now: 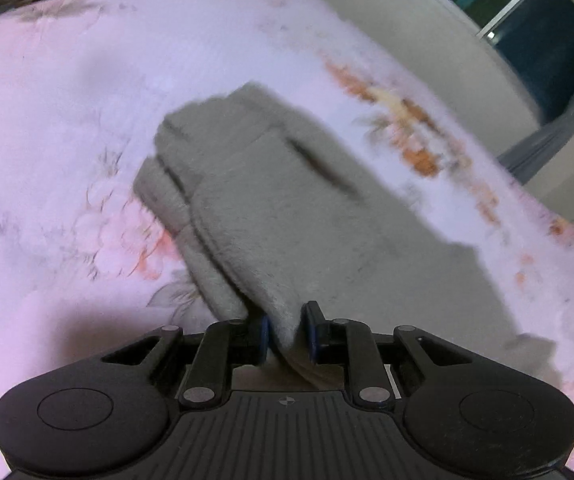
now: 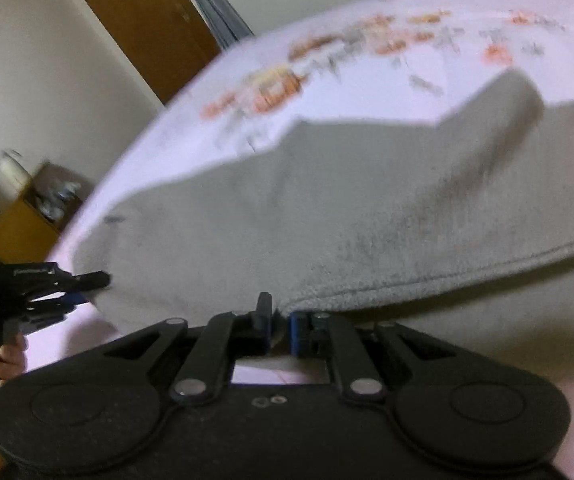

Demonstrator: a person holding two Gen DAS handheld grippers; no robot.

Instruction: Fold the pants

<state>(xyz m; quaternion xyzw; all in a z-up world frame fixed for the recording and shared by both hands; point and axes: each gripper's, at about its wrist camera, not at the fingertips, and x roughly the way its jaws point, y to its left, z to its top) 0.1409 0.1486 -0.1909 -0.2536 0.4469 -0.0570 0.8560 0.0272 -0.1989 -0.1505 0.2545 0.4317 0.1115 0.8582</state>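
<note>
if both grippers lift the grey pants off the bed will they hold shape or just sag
The grey pants will probably sag: they already drape between the left gripper and right gripper, both shut on their edge. The fuzzy, thick-looking cloth should grip the pads rather than slip. Stacked layers by the left gripper may slide apart over the bed sheet.

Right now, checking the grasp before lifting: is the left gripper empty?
No, the left gripper is clamped on the grey pants edge.

A bed sheet (image 1: 67, 128) in pale pink with orange flower prints is covering the bed, and grey pants (image 1: 271, 200) are lying on it, partly folded in layers.
</note>
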